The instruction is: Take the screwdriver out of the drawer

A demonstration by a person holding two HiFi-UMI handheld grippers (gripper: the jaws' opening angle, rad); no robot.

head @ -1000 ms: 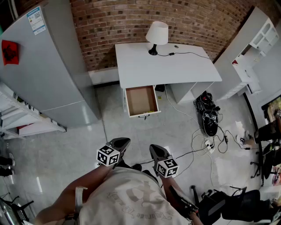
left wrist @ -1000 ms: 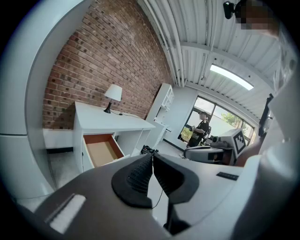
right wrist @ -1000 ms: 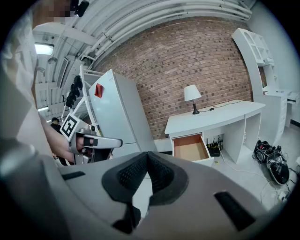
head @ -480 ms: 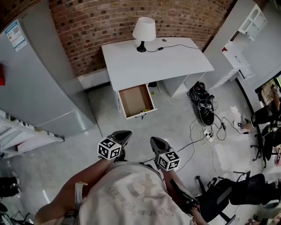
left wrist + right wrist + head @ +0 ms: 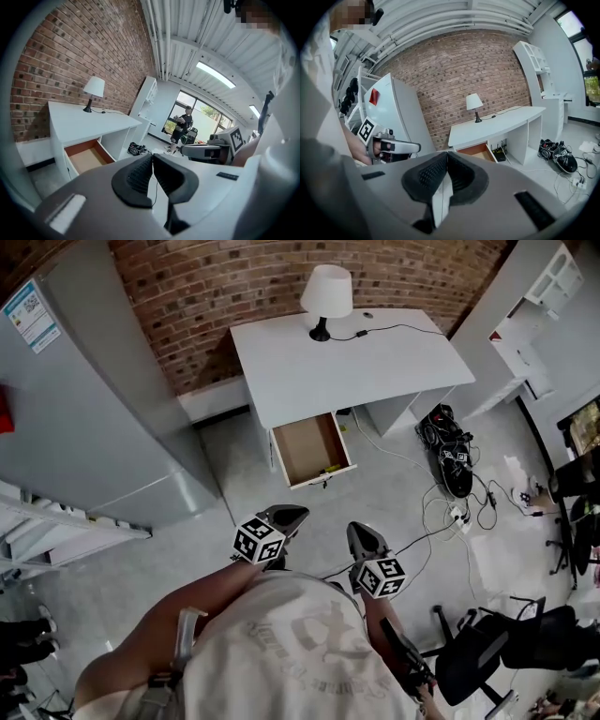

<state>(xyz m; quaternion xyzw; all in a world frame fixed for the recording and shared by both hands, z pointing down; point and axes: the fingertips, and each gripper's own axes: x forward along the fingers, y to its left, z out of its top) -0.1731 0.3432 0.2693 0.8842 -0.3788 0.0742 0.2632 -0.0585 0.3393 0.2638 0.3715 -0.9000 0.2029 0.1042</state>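
Observation:
The white desk's wooden drawer [image 5: 312, 446] stands pulled open. A small yellow-green thing [image 5: 330, 468] lies near its front right corner, too small to identify. My left gripper [image 5: 296, 515] and right gripper [image 5: 357, 530] hover side by side over the floor, short of the drawer, both shut and empty. In the left gripper view the shut jaws [image 5: 153, 161] point past the drawer [image 5: 87, 157], with the right gripper [image 5: 206, 151] beside them. The right gripper view shows its shut gripper [image 5: 446, 164], the drawer [image 5: 478, 150] ahead and the left gripper [image 5: 395, 147] at left.
A lamp [image 5: 326, 294] and cable sit on the desk [image 5: 356, 357]. A grey fridge [image 5: 94, 409] stands left, with a metal rack [image 5: 56, 526] below it. Cables and a bag [image 5: 454, 465] lie on the floor at right, near a black chair [image 5: 478, 662]. A person [image 5: 180, 129] stands far off.
Both grippers have moved up and slightly right in the head view, closer to the open drawer. Their jaws stay shut. The head view itself has shifted.

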